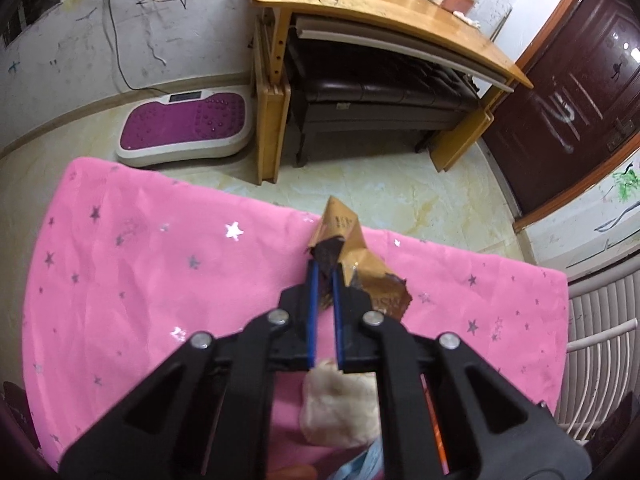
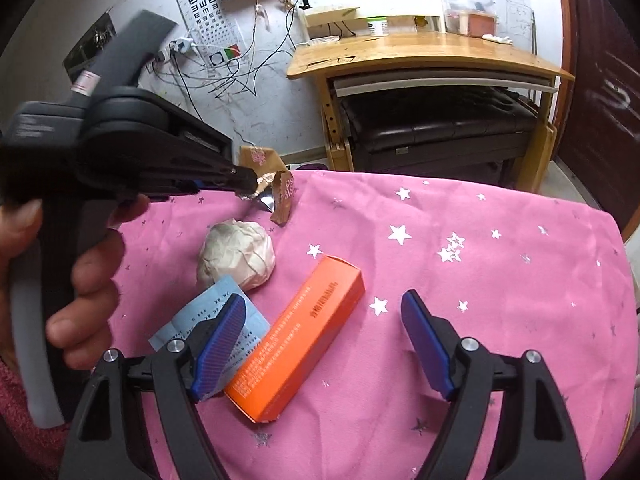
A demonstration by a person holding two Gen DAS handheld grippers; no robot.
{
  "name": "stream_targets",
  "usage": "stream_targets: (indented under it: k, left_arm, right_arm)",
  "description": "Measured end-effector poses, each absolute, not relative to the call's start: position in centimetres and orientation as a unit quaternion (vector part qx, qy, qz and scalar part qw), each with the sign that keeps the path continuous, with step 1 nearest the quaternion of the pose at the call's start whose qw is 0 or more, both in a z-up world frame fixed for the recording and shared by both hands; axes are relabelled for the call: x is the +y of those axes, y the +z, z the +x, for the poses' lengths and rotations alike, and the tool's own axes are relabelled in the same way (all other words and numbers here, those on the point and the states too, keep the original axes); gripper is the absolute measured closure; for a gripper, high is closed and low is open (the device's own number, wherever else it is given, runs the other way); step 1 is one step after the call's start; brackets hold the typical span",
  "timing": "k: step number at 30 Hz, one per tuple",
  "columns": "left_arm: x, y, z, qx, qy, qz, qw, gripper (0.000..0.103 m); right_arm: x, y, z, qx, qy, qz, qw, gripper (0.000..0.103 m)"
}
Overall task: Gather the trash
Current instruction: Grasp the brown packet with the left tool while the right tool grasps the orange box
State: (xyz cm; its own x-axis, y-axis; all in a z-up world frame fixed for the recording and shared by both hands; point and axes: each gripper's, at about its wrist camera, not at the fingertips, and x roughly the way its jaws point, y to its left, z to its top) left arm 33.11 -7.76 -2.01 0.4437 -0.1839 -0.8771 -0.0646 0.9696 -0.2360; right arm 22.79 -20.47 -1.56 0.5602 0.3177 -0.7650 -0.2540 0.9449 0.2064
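Brown foil wrapper [image 1: 352, 248]: pinched between the blue pads of the left gripper [image 1: 325, 268], raised just over the far part of the pink star cloth [image 1: 140, 264]. Crumpled paper ball [image 1: 340, 404] lies under the jaws.

Right wrist view: right gripper [image 2: 324, 314] wide open, empty, hovering above the orange box [image 2: 304, 340] and blue paper slip [image 2: 192, 320]. Wrapper [image 2: 276, 188] hangs from the left tool's tip, paper ball [image 2: 236, 256] below it. Judgement: keep the squeeze firm; the grip looks shallow, foil could slip in transit.
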Motion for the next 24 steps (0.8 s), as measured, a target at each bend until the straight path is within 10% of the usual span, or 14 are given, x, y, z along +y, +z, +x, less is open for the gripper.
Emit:
stream_targets:
  k: [8,13,24]
  left_arm:
    - [-6.5,0.2,31.2,0.499,-0.037,-0.124,0.857,0.097]
    - [-6.6,2.1,29.4,0.474,-0.045,-0.124,0.870,0.097]
    - [-8.1,4.3,26.4,0.448,-0.056,-0.104,0.886,0.097]
  right_arm:
    - [-20.3,-2.5,23.1,0.453,0.156,0.023,0.878,0.030]
    - [-19.7,-2.5,22.4,0.454,0.163,0.006,0.876,0.065]
    - [-20.8,-1.5,20.3,0.439,0.166,0.015,0.883,0.086]
